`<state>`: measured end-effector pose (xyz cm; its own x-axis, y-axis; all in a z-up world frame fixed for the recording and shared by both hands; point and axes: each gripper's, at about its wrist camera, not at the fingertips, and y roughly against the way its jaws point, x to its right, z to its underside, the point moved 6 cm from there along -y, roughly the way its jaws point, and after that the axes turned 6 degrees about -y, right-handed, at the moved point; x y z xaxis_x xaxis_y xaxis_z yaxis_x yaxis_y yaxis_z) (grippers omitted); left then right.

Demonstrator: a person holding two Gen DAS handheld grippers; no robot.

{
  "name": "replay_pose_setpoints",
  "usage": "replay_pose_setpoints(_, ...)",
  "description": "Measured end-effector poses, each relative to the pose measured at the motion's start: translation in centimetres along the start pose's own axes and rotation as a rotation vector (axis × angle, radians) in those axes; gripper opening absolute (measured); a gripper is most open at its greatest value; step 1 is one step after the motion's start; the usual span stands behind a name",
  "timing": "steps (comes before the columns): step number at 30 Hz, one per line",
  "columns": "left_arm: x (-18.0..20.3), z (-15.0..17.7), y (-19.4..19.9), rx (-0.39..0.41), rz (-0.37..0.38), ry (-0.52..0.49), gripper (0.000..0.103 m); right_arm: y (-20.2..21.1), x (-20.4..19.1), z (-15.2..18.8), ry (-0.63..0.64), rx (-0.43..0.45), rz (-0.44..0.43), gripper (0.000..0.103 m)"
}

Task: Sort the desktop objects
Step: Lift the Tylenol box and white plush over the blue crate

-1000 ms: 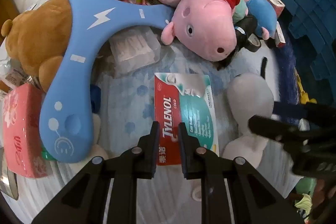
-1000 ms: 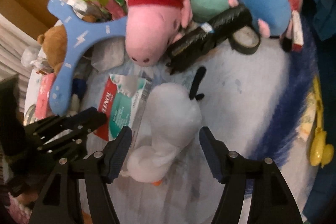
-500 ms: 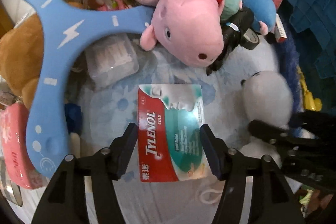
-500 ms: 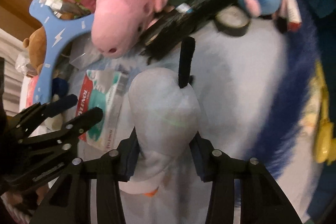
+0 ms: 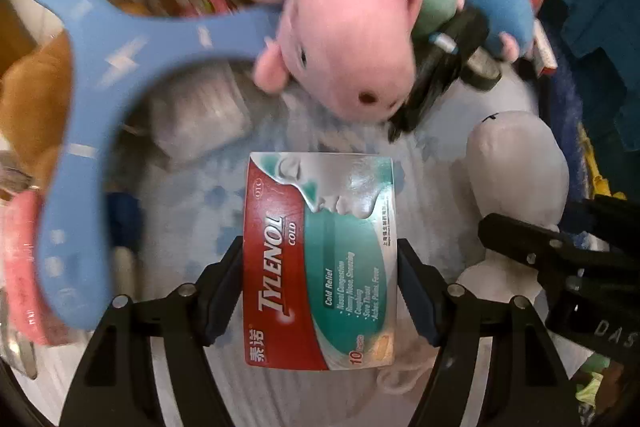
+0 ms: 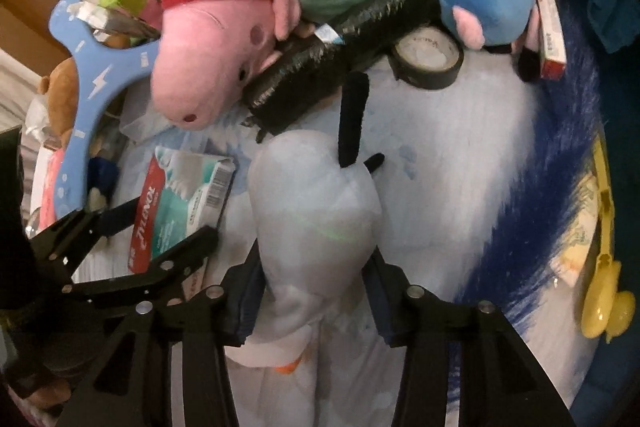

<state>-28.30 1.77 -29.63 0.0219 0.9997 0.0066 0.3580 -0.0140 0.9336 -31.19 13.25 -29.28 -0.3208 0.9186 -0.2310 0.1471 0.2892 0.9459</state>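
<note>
We list first a pink pig plush (image 5: 344,43) in a red dress, lying head-down atop the clutter beside a blue three-armed boomerang (image 5: 88,99). Next, a white plush toy (image 6: 316,219), pinched at its sides by our right gripper (image 6: 316,303). Last, a Tylenol Cold box (image 5: 320,263) on the pale cloth, clamped between our left gripper (image 5: 320,287) fingers.
</note>
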Motion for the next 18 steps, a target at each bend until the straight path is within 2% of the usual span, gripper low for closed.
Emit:
replay_pose_setpoints(5, 0.2, -0.5, 4.9, 0.095, -0.031, 0.01, 0.071, 4.1, -1.4, 0.0, 0.047, 0.091, -0.026, 0.044)
replay_pose_setpoints(10, 0.8, -1.1, 11.5, 0.236, -0.047, 0.004, 0.071, 10.2, -1.7, -0.9, 0.097, 0.228, -0.034, 0.044)
replay_pose_setpoints(18, 6.2, -5.3, 20.5, 0.468, -0.044, -0.065, 0.071, 22.2, -1.8, -1.1, 0.13, 0.505, -0.014, 0.044)
